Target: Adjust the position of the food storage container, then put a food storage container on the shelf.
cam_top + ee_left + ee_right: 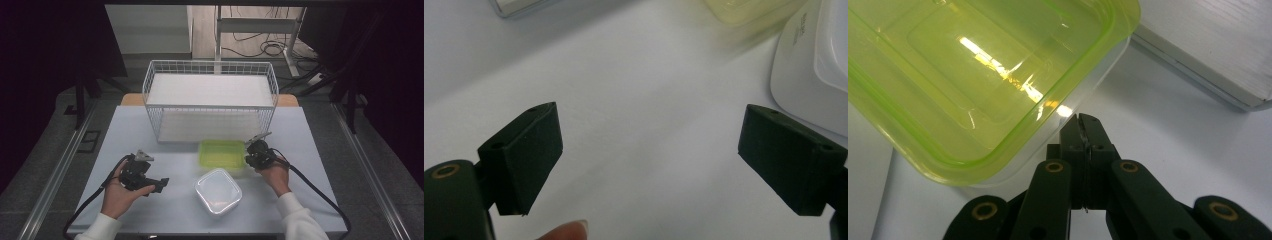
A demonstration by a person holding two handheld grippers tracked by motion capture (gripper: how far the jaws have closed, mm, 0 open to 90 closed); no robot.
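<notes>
— Where's the green box (pixel 222 154)?

— Mid-desk (pixel 150 125), just in front of the wire basket (pixel 210 100), with the clear lid (pixel 218 191) nearer the front edge.

— And the right gripper (pixel 1083 122)?

— Its jaws are pressed together with nothing between them, the tips against the box's right rim.

— The left gripper (pixel 649 150)?

— Jaws wide apart over bare desk near the front left, well left of the lid.
</notes>
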